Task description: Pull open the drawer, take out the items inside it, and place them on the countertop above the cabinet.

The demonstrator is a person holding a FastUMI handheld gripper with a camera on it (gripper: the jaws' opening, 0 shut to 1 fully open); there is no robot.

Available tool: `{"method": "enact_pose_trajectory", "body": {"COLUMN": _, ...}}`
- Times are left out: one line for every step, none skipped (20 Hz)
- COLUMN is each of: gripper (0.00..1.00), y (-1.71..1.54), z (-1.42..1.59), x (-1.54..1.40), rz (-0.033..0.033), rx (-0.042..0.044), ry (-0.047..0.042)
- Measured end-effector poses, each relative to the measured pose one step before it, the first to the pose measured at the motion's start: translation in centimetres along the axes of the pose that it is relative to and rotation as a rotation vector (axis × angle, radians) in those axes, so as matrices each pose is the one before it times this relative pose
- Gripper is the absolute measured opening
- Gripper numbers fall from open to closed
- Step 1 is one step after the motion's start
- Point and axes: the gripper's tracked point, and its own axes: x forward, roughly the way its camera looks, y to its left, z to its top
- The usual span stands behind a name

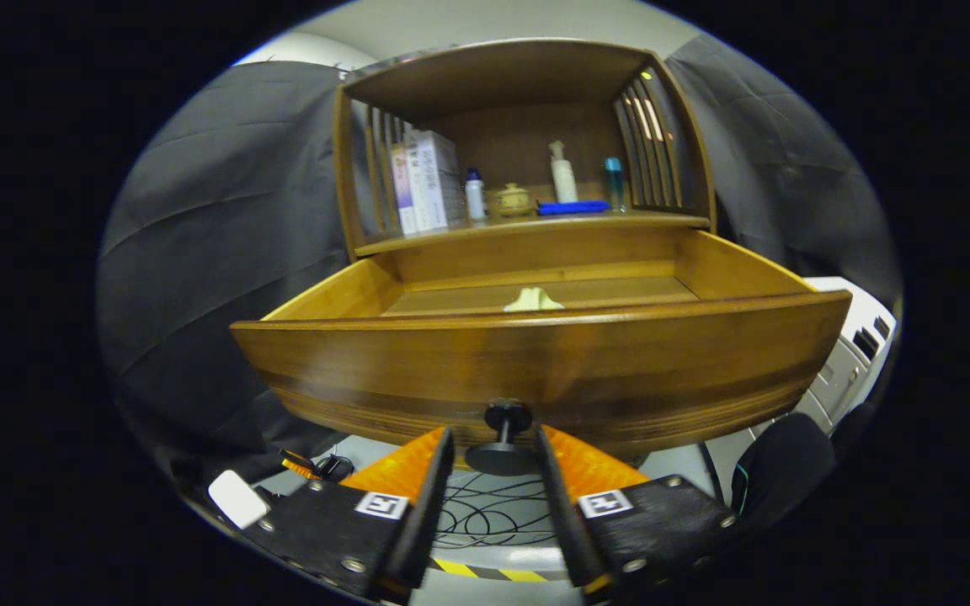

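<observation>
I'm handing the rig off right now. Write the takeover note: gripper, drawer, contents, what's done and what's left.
Gripper: fingers flank the drawer knob; whether they press on it is unclear.
Drawer: pulled open.
Inside: one pale item lying on the drawer floor near the front; anything else is hidden behind the front panel.
Countertop above: already carries boxes, bottles, a jar and a blue object.
Done: opening. Left: release the knob, lift the item out, set it on the countertop.

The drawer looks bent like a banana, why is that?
In the gripper view, the fisheye lens bows the drawer front into a curve; it is likely straight. The same view blurs the small pale item inside slightly, and the shelf items are dim. The gripper jaws bracket the knob.
</observation>
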Motion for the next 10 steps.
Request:
{"method": "enact_pose_trajectory", "body": {"gripper": 0.75, "y": 0.357, "z": 0.833, "x": -0.547, "rz": 0.01073, "rx": -0.01014, "ry": -0.02224}}
{"method": "enact_pose_trajectory", "body": {"gripper": 0.86, "y": 0.196, "z": 0.9, "x": -0.347, "rz": 0.00402, "rx": -0.00424, "ry": -0.01848}}
{"method": "enact_pose_trajectory", "body": {"gripper": 0.96, "y": 0.196, "z": 1.074, "x": -0.229, "rz": -0.00143, "rx": -0.00184, "ry": -0.01287}}
{"method": "enact_pose_trajectory", "body": {"gripper": 0.96, "y": 0.146, "z": 0.936, "x": -0.239, "rz": -0.00087, "rx": 0.00032, "ry": -0.00681}}
{"method": "enact_pose_trajectory", "body": {"gripper": 0.96, "y": 0.162, "z": 0.985, "x": -0.364, "rz": -0.00022, "rx": -0.00226, "ry": -0.00653}}
{"method": "enact_pose_trajectory", "body": {"gripper": 0.96, "y": 0.073, "z": 1.275, "x": -0.238, "rz": -0.0039, "rx": -0.00091, "ry": -0.01227}}
{"method": "enact_pose_trajectory", "body": {"gripper": 0.96, "y": -0.048, "z": 1.115, "x": -0.152, "rz": -0.00527, "rx": 0.00405, "ry": -0.00919}}
{"method": "enact_pose_trajectory", "body": {"gripper": 0.96, "y": -0.12, "z": 1.315, "x": 0.107, "rz": -0.01109, "rx": 0.00639, "ry": -0.00614}}
{"method": "enact_pose_trajectory", "body": {"gripper": 0.96, "y": -0.235, "z": 0.929, "x": 0.351, "rz": -0.01216, "rx": 0.00453, "ry": 0.00126}}
{"method": "enact_pose_trajectory", "body": {"gripper": 0.96, "y": -0.261, "z": 0.826, "x": 0.46, "rz": -0.00857, "rx": 0.00373, "ry": 0.01445}}
